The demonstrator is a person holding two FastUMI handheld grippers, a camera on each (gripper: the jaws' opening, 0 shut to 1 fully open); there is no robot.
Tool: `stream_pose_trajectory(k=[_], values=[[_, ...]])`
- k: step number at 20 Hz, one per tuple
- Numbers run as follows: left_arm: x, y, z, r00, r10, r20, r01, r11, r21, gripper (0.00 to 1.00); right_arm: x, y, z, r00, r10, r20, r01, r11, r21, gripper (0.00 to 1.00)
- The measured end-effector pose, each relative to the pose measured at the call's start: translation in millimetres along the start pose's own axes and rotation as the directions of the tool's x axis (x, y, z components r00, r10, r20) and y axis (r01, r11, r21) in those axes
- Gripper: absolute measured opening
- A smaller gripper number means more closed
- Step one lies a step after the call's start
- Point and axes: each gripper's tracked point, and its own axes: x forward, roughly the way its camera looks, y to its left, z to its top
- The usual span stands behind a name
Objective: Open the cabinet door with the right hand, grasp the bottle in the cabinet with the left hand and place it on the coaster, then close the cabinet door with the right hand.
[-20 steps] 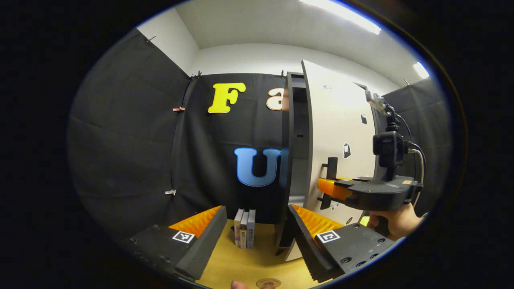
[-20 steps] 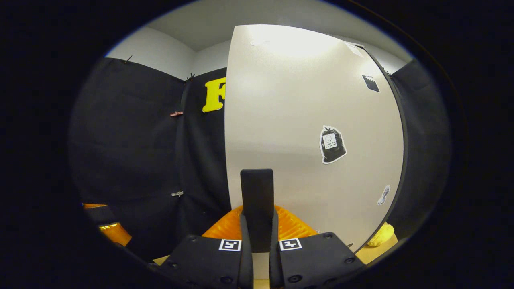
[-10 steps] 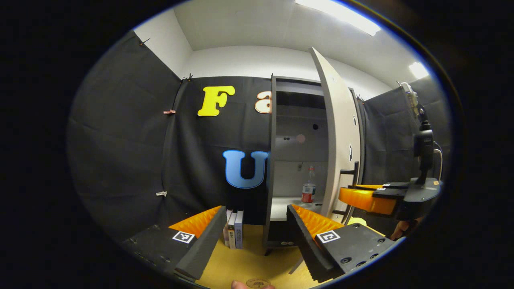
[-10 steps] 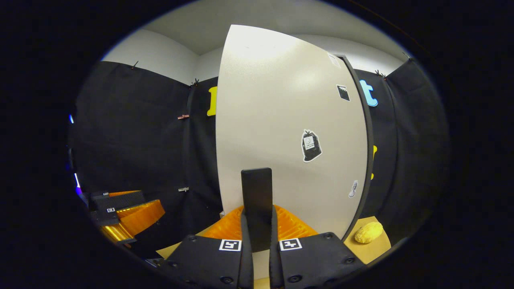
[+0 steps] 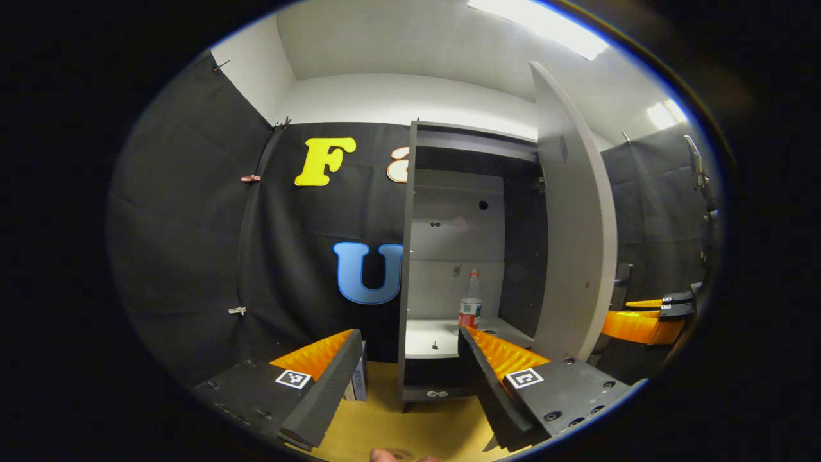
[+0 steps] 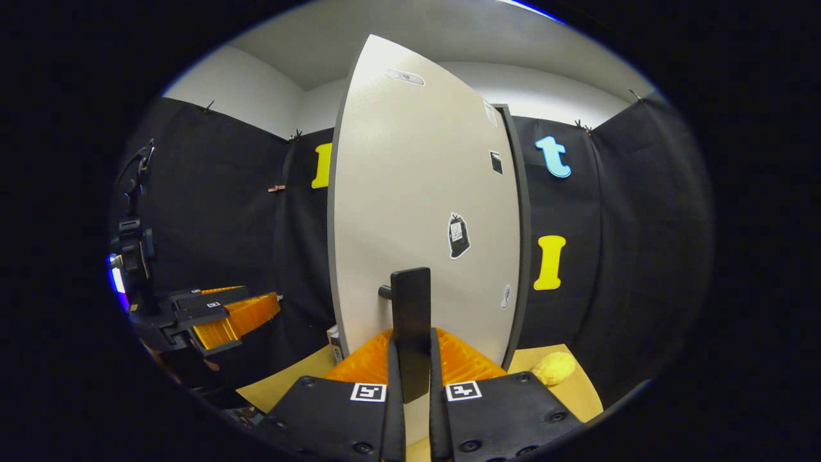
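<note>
The clear plastic bottle with red label (image 5: 470, 307) stands upright inside the open cabinet, straight ahead of the wide-open left gripper (image 5: 410, 372), the nearer one. The right gripper (image 6: 410, 378) clamps the black door handle (image 6: 410, 321).

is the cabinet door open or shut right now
Open. The cabinet door stands swung wide, showing the bottle upright inside; the right gripper grips the handle.

No writing is legible: the bottle's (image 5: 470, 308) red label, the cabinet door's (image 6: 423, 212) stickers and the book spines (image 5: 358, 384) are too small to read.
</note>
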Motion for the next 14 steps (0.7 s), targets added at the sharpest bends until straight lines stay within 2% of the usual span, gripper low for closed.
stream_pose_trajectory(k=[7, 14], values=[[11, -22, 4, 0.999, -0.044, 0.007, 0.044, 0.999, 0.003, 0.94, -9, -33, 3, 0.993, -0.112, 0.023, 0.112, 0.994, -0.015, 0.18], [22, -49, 3, 0.996, -0.089, 0.007, 0.089, 0.996, 0.001, 0.94, -21, -71, 5, 0.967, -0.252, 0.027, 0.253, 0.967, -0.025, 0.16]])
